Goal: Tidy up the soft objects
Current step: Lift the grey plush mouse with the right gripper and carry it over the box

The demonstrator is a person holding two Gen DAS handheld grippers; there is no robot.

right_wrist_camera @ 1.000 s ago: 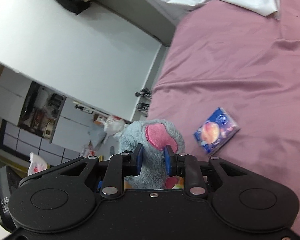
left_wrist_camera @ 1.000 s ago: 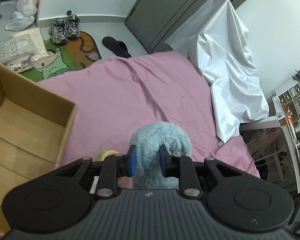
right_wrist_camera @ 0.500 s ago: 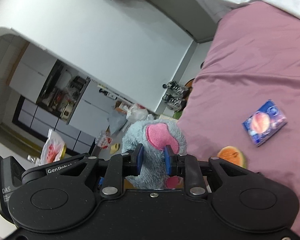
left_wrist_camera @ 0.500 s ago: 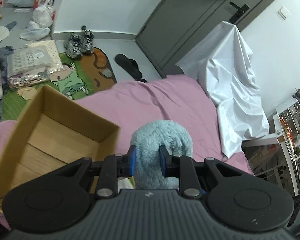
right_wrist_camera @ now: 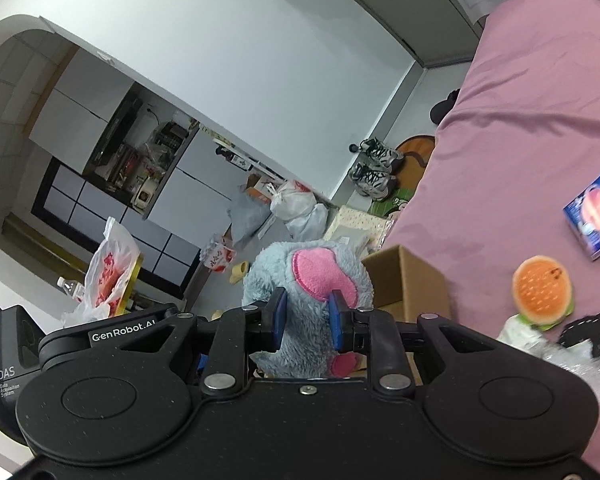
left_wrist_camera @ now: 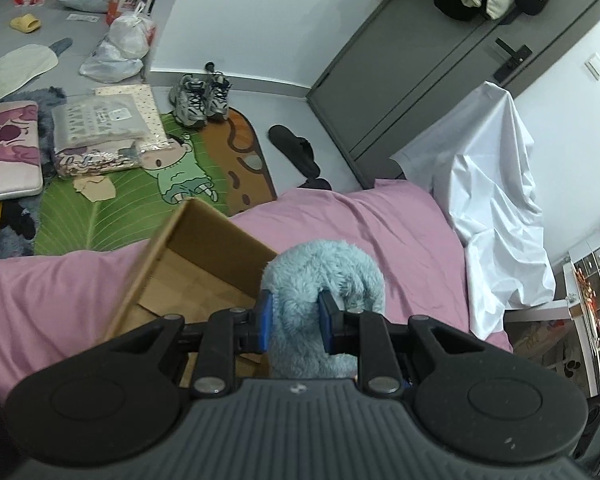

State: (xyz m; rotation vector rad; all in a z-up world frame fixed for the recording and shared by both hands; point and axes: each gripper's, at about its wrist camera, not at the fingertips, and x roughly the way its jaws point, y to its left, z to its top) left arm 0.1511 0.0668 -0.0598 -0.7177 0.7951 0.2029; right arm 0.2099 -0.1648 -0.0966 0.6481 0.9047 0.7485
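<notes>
A fluffy light-blue plush toy (left_wrist_camera: 324, 280) with pink patches (right_wrist_camera: 320, 276) is held by both grippers at once. My left gripper (left_wrist_camera: 295, 322) is shut on its blue fur. My right gripper (right_wrist_camera: 306, 318) is shut on it beside the pink patch. The toy hangs above the near edge of an open, empty cardboard box (left_wrist_camera: 204, 256), which stands on the pink bed sheet (left_wrist_camera: 380, 224). The box also shows in the right wrist view (right_wrist_camera: 412, 280), behind the toy.
A burger-shaped plush (right_wrist_camera: 542, 290), a blue tissue pack (right_wrist_camera: 596, 212), a black item (right_wrist_camera: 584, 330) and crinkled clear plastic (right_wrist_camera: 572, 360) lie on the bed right of the box. A white sheet (left_wrist_camera: 496, 200) drapes furniture past the bed. Shoes (left_wrist_camera: 200, 98) and bags lie on the floor.
Both grippers have carried the plush toy leftward toward the box and lifted. The box now sits right under the toy, and the burger plush has come into the right wrist view.
</notes>
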